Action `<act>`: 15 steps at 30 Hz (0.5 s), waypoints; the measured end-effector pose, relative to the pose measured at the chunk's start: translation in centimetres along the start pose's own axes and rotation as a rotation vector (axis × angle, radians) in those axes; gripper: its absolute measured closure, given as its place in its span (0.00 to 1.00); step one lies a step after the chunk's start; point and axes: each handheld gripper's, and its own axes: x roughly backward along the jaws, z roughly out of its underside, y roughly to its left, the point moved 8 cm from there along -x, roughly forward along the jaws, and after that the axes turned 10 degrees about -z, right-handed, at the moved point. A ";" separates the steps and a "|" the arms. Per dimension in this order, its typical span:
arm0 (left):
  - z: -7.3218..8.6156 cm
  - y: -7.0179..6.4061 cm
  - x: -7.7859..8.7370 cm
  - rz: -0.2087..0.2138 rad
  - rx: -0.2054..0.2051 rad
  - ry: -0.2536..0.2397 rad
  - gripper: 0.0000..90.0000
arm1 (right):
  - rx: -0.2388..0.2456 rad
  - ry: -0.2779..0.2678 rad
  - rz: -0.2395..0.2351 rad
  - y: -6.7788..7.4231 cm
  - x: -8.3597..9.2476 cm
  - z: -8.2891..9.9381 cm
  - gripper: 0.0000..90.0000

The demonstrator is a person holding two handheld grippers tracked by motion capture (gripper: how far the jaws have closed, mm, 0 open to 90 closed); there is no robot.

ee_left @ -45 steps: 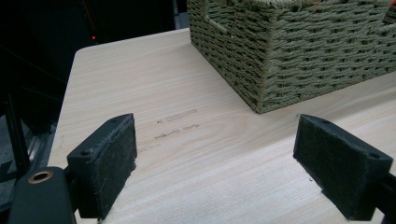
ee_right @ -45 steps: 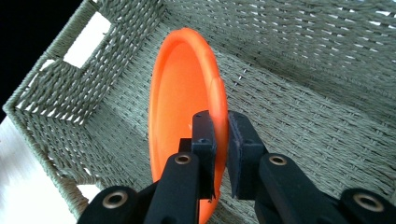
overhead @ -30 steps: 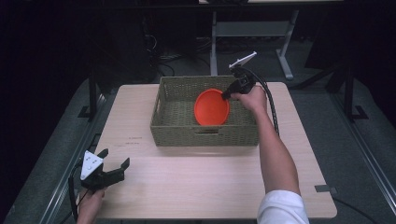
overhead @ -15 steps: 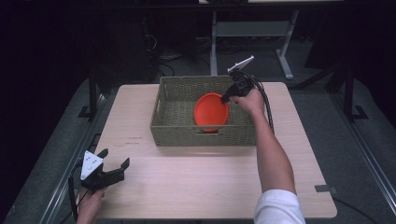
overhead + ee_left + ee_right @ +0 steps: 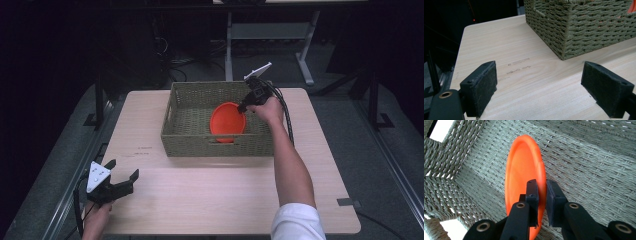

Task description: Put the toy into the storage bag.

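A person's right gripper (image 5: 243,106) reaches into a woven olive-green basket (image 5: 190,145) at the far middle of a pale wooden table (image 5: 200,195), its two black jaws nearly closed and pinching the rim of an orange plate (image 5: 227,121). The plate stands tilted on edge inside the basket, toward its right half, one jaw on each face of the rim. The left gripper (image 5: 120,180) rests at the table's near left corner, well apart from the basket, jaws spread wide with nothing between them.

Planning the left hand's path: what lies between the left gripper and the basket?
Bare tabletop, seen in the left gripper view, between the left gripper and basket.
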 end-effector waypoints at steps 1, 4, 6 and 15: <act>0.0 0.0 0.0 0.001 0.001 0.000 0.14 | -0.008 0.001 0.000 0.0 0.0 0.0 0.89; 0.0 -0.1 0.0 0.000 -0.005 0.001 0.14 | -0.018 0.002 0.006 0.0 0.0 0.0 0.84; 0.0 -0.1 0.0 0.001 -0.003 0.001 0.14 | -0.016 0.009 0.005 -0.1 0.0 0.1 0.83; 0.0 -0.1 0.0 0.000 -0.003 0.003 0.14 | -0.028 0.028 0.038 -0.5 0.1 0.3 0.75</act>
